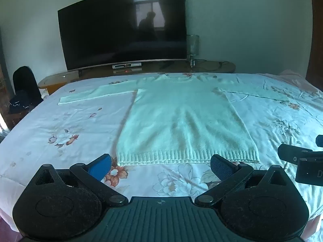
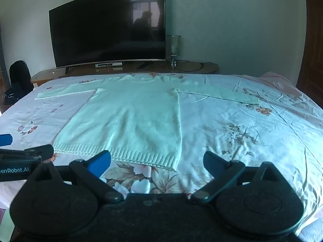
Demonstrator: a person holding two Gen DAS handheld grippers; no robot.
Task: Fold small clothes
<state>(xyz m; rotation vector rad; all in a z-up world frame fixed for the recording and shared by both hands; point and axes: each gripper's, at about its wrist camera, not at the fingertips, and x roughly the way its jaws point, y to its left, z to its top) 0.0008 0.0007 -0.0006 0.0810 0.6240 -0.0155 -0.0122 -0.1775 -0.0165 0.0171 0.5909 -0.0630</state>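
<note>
Jaws wide apart, empty, on left gripper point(image 1: 160, 168) and right gripper point(image 2: 157, 164); sweater point(image 1: 181, 119) spread flat on bed point(image 1: 60, 125), sleeves out, ready for folding.

A bed under a white, flower-printed sheet point(image 1: 66, 125) carries a pale knitted long-sleeved sweater point(image 1: 181, 121), spread flat (both sleeves stretched outward).
</note>
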